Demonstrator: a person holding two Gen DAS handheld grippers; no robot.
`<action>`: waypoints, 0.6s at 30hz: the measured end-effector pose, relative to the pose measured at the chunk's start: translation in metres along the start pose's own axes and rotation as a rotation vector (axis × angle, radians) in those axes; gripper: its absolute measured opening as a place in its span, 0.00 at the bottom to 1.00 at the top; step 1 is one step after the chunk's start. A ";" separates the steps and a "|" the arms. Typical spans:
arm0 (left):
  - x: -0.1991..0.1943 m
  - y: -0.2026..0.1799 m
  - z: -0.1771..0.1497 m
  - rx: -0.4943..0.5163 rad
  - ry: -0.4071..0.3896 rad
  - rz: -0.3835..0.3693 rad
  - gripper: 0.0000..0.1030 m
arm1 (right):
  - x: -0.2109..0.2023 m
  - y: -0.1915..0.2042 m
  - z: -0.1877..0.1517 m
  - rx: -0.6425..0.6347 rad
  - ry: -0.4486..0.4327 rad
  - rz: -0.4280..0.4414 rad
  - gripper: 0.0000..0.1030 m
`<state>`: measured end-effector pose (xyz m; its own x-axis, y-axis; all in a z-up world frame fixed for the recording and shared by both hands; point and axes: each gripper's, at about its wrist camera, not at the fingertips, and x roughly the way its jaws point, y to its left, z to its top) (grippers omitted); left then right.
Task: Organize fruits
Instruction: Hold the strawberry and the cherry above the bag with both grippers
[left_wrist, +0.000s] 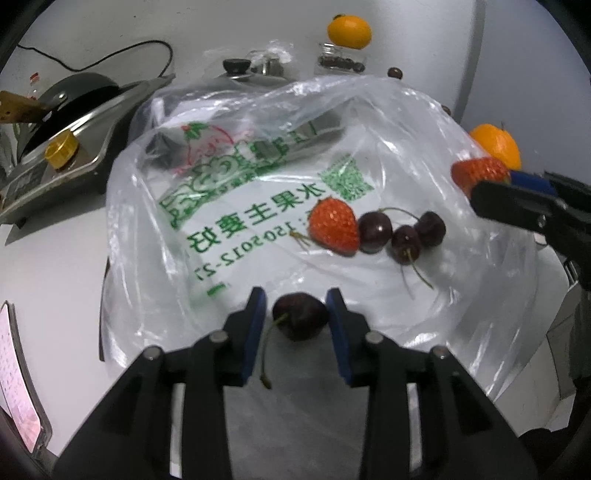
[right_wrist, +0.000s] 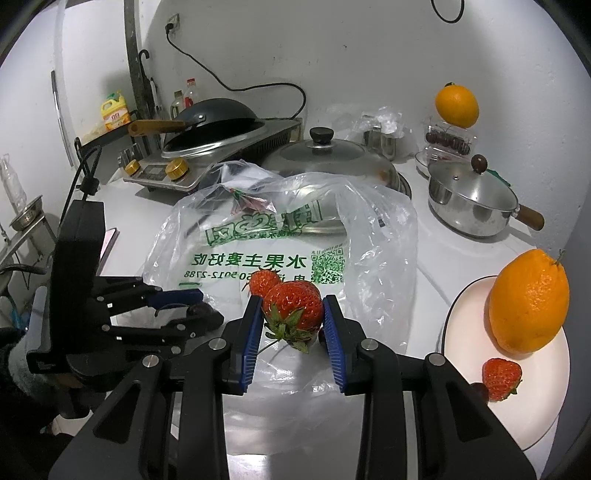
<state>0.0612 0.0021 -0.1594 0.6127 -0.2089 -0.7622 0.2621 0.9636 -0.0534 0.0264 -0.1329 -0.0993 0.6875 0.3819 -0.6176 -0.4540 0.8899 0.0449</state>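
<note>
over the bag (left_wrist: 258, 177), left tool (left_wrist: 295, 306) tilted down, straddling cherry (left_wrist: 301, 315)

behind the work area we note a dark wok (right_wrist: 218, 112) on an induction cooker (right_wrist: 166, 171), a big steel lid with black knob (right_wrist: 321, 155), a lidded steel saucepan (right_wrist: 472, 201), a yellow detergent bottle (right_wrist: 115, 112), and a wall socket (right_wrist: 173, 23).

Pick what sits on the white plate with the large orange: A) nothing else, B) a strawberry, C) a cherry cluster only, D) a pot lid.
B: on the white plate, a strawberry lies just below the large orange in the right wrist view.
</note>
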 end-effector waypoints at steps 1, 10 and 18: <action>0.000 -0.001 -0.001 0.006 -0.002 0.002 0.33 | 0.000 0.000 0.000 0.001 0.000 0.000 0.34; -0.008 -0.003 0.000 0.018 -0.020 0.000 0.30 | -0.001 0.000 0.002 0.000 -0.006 -0.004 0.34; -0.025 -0.008 0.010 0.016 -0.048 -0.021 0.30 | -0.012 0.000 0.008 -0.006 -0.031 -0.005 0.34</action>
<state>0.0513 -0.0025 -0.1336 0.6422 -0.2368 -0.7291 0.2870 0.9562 -0.0578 0.0224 -0.1354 -0.0856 0.7070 0.3850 -0.5932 -0.4538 0.8903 0.0370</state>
